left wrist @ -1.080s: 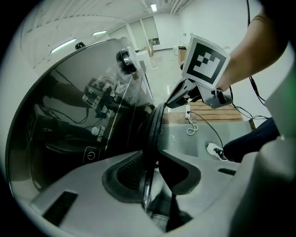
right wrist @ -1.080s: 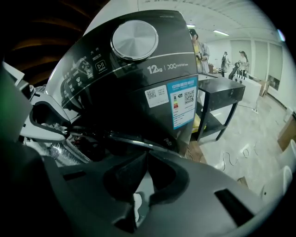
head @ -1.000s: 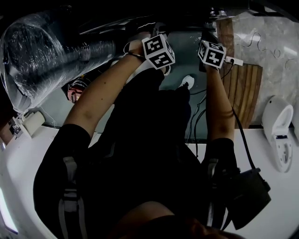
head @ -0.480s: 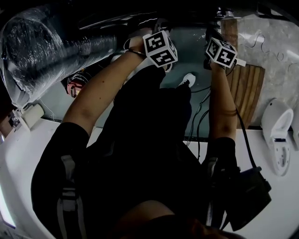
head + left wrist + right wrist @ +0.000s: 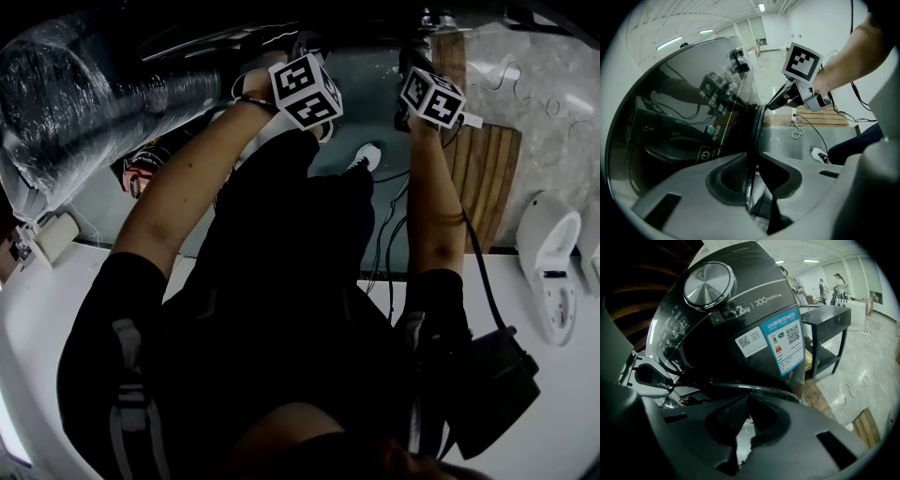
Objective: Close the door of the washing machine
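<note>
The washing machine [image 5: 740, 319] is black, with a silver dial [image 5: 708, 284] and a blue label [image 5: 785, 345]. Its dark glossy door [image 5: 684, 126] stands ajar, its rim [image 5: 757, 129] running edge-on through the left gripper view. My left gripper [image 5: 752, 161] has just been closing and is shut on that rim, one pad on each side. My right gripper [image 5: 749, 399] is shut with nothing between its pads, its tips against the door's curved rim [image 5: 759, 389] higher up. In the head view only the marker cubes [image 5: 305, 89] show, in front of the dark machine.
A plastic-wrapped cylinder [image 5: 84, 103] lies at the left. A power strip with its cable [image 5: 797, 124] and wooden slats [image 5: 825, 117] are on the floor past the door. A black side table [image 5: 825, 319] stands beside the machine. A white shoe [image 5: 819, 154] is below.
The right gripper's cube has rolled a little and shifted slightly. Both hands stay at the top of the view by the machine.
</note>
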A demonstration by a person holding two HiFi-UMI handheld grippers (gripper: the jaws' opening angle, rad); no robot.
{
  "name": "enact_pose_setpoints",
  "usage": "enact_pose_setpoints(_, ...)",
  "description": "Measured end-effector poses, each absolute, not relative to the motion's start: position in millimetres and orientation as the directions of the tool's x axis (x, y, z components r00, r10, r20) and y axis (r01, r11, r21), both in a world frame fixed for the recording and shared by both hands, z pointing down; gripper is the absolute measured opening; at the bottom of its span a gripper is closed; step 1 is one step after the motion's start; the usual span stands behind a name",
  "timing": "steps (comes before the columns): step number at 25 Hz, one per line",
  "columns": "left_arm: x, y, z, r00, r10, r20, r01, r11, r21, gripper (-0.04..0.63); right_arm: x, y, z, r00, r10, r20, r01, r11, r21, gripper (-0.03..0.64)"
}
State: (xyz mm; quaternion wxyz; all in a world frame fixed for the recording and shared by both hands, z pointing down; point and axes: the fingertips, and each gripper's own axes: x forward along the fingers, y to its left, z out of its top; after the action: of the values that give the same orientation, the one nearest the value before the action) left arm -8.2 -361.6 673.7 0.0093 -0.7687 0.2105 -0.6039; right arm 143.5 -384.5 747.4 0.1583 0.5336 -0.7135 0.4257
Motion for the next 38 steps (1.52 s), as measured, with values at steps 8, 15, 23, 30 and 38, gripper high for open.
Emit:
enact_pose_setpoints(8, -8, -359, 674, 0.195, -0.34, 0.92, -0.329, -0.906, -0.266, 0.08, 145, -382, 747, -0.329, -0.627, 0.706, -0.928, 0.077, -0.365, 0.006)
enact_pose_setpoints(15, -11, -360, 637, 0.255, -0.409, 0.876, -0.468, -0.845, -0.258, 0.078, 169, -371, 715, -0.274, -0.618, 0.737, -0.938, 0.001, -0.348, 0.006)
enact_pose_setpoints(23, -3, -321, 591, 0.322, -0.438, 0.839, -0.632, -0.759, -0.154, 0.074, 179, -331, 633, -0.321, -0.642, 0.697, -0.926, 0.059, -0.372, 0.005)
enact_pose_setpoints(30, 2, -292, 526, 0.365, -0.574, 0.733, -0.746, -0.652, -0.14, 0.051, 186, -293, 554, -0.392, -0.675, 0.625, -0.913, 0.204, -0.352, 0.005)
enact_pose_setpoints(38, -15, -261, 443, 0.406, -0.716, 0.568, -0.844, -0.532, -0.066, 0.005, 184, -271, 467, -0.452, -0.724, 0.521, -0.891, 0.333, -0.31, 0.005)
